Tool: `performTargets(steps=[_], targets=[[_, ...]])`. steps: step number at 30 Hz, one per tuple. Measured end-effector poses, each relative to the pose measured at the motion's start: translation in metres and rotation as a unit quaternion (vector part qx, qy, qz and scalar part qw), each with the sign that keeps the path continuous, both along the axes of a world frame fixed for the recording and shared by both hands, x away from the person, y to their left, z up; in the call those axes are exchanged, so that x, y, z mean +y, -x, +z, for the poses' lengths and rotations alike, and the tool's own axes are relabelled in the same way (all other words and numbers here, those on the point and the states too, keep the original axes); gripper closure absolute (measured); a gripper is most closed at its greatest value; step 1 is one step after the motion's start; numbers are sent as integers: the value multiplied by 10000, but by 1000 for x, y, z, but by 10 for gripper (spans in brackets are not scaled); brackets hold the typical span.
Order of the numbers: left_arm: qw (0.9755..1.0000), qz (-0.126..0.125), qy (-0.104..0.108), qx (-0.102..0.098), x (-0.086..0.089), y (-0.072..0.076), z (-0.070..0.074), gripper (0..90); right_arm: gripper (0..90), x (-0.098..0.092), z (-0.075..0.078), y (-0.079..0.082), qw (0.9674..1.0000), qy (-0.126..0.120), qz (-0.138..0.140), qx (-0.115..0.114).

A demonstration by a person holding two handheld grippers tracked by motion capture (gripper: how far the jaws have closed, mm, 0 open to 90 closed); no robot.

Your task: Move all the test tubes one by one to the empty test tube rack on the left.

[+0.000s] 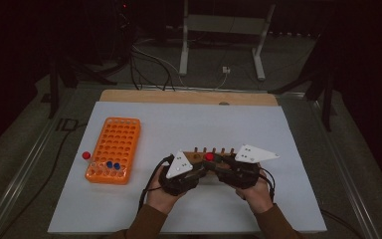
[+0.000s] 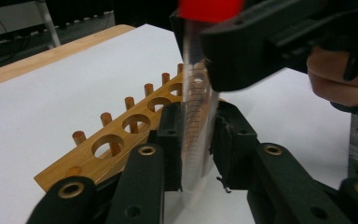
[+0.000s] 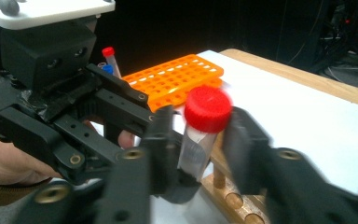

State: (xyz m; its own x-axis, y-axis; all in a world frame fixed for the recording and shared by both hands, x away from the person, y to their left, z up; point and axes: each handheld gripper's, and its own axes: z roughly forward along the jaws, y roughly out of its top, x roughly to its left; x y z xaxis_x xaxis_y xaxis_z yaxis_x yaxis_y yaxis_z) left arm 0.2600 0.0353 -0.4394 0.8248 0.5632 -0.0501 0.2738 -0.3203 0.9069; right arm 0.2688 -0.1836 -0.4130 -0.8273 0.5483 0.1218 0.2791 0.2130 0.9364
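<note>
Left gripper (image 2: 196, 140): jaws clamped shut on the lower body of a clear tube (image 2: 196, 130) with a red cap (image 3: 208, 108), held upright. Right gripper (image 3: 200, 140): jaws flanked the tube just under the cap, a gap visible at the one o'clock jaw, not pressing. Tube stood over the wooden rack (image 1: 206, 158) near the tabletop's (image 1: 288, 199) six o'clock edge. Orange rack (image 1: 114, 149) lay at nine o'clock, well apart.
</note>
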Motion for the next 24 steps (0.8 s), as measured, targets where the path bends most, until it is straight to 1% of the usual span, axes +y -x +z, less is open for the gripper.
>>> performTargets(steps=[2,4,6,7,9,12,14,19,21,22,24], targets=[[10000,49,51,15,3,-1,0,748,517,-2,0,-1,10000,-36,0,33],[9999,106,82,11,7,-1,1,749,412,-5,1,-1,10000,-4,-98,-1],[9998,156,83,10,12,-1,1,749,356,-8,2,-2,9997,68,-230,-46],[9998,179,95,5,14,-1,1,749,331,-10,2,-2,9993,132,-354,-61],[9997,235,118,6,19,0,2,750,282,-13,2,-4,9985,193,-501,-58],[9993,332,155,-19,28,1,4,750,192,-18,1,-5,9974,228,-676,-39],[9991,394,170,-47,34,2,6,750,152,-22,0,-6,9968,223,-765,-18],[9980,552,290,-79,50,2,11,750,114,-35,-5,-6,9958,211,-889,-18],[9975,604,362,-65,55,2,12,750,107,-40,-8,-8,9951,211,-964,14],[9973,627,366,-70,57,2,13,750,101,-42,-10,-9,9948,205,-1000,38],[9969,679,392,-87,61,2,13,750,87,-46,-13,-10,9940,218,-1067,9]])
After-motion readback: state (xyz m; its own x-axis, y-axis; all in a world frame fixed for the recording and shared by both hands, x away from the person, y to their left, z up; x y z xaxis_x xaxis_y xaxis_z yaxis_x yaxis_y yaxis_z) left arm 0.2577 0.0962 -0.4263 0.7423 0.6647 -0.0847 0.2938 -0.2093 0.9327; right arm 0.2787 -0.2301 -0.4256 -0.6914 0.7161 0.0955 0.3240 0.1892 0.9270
